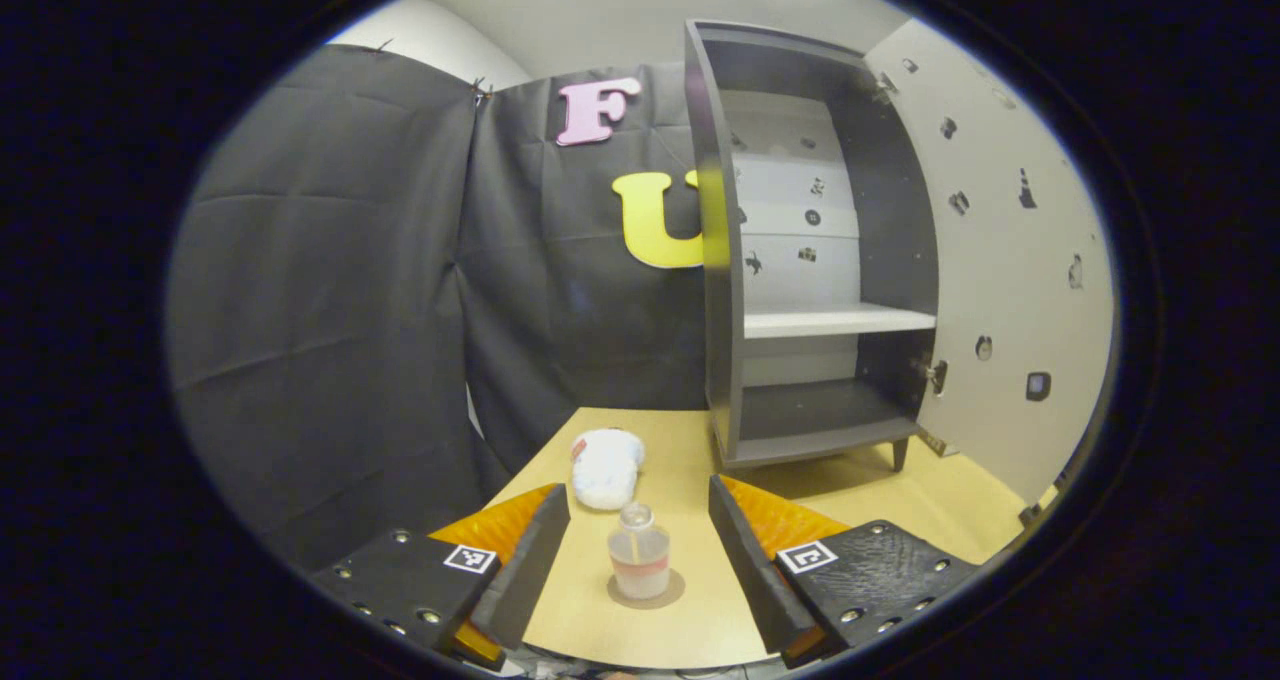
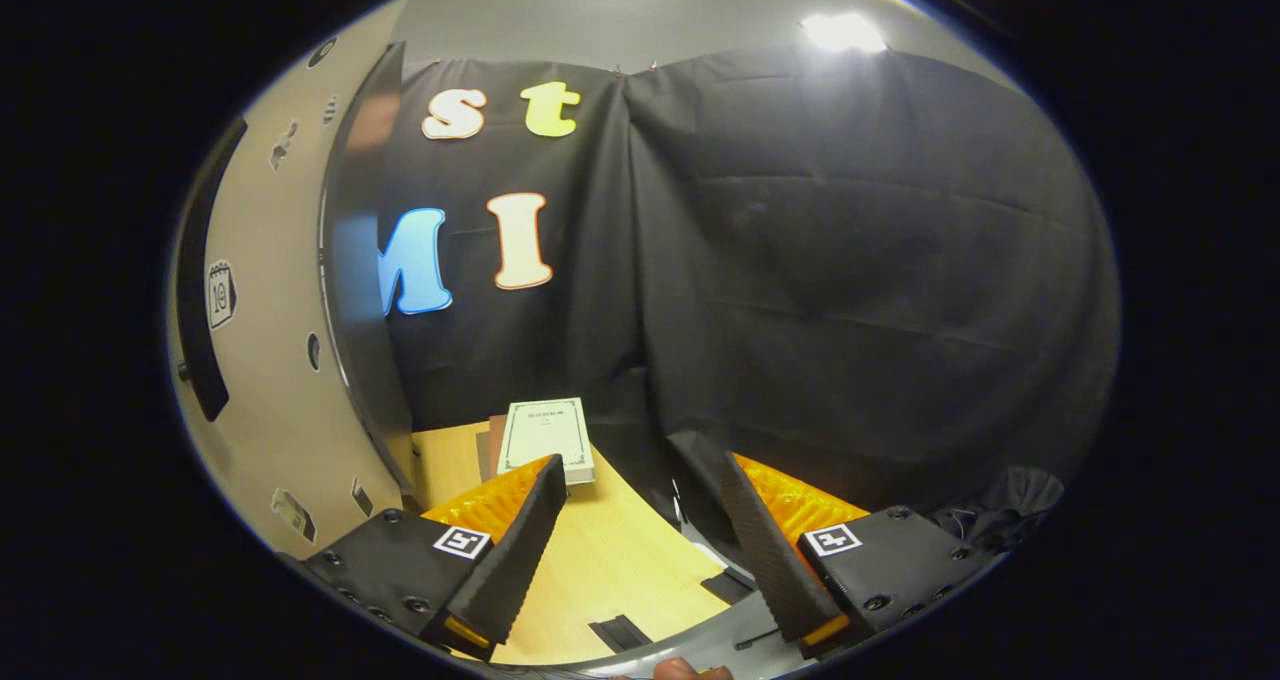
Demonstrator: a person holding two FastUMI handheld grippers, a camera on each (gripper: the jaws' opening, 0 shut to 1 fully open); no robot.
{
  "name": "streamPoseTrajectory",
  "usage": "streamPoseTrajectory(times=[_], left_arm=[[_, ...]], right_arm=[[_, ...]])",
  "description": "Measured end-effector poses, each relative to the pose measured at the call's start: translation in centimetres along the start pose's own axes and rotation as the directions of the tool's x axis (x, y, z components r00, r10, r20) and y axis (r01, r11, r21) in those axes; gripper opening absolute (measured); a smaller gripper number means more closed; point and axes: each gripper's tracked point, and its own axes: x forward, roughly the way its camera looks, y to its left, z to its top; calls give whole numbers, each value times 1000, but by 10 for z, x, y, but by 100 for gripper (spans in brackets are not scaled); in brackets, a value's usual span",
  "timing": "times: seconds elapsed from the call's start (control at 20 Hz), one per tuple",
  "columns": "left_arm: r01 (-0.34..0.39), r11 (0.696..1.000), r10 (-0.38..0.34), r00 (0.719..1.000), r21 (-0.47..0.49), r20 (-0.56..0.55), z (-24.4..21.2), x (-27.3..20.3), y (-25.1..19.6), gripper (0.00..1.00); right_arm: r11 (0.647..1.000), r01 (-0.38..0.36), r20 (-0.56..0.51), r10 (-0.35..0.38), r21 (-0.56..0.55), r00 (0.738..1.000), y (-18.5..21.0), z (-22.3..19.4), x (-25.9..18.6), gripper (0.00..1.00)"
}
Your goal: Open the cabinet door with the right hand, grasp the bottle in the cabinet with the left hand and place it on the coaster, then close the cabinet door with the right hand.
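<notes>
Nearest in the left gripper view, the left gripper (image 1: 638,550) stands spread wide, its fingers either side of the bottle (image 1: 639,563) and clear of it. The bottle stands upright on the coaster (image 1: 672,596), a flat disc on the wooden table (image 1: 690,460). It looks clear, small and likely light; its smooth wall could slip, so a hold across the body below the cap would suit best. Just beyond lies a white soft toy (image 1: 606,468). Farther back stands the cabinet (image 1: 815,260), shelves bare, its door (image 1: 1010,260) swung open. In the right gripper view, the right gripper (image 2: 640,550) is likewise parted and empty, the door (image 2: 270,310) at its left, a book (image 2: 546,438) ahead. Closing the door appears to be what remains.
</notes>
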Motion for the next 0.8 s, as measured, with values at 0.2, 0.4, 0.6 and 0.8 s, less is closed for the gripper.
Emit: streamPoseTrajectory(times=[0.2,0.4,0.6,0.8], left_arm=[[-43,999,43,999,7,17,36,-2,-15,84],[-51,995,52,999,-85,6,55,-10,-24,87],[-94,983,91,996,-158,-27,76,-24,-19,86],[-137,977,136,991,-166,-23,104,-31,-2,84]], right_arm=[[994,-112,40,112,8,993,18,28,-12,98],[970,-243,79,242,2,967,41,54,-25,98],[928,-371,110,365,42,925,60,78,-35,98],[861,-505,120,497,59,860,84,105,-33,93]])
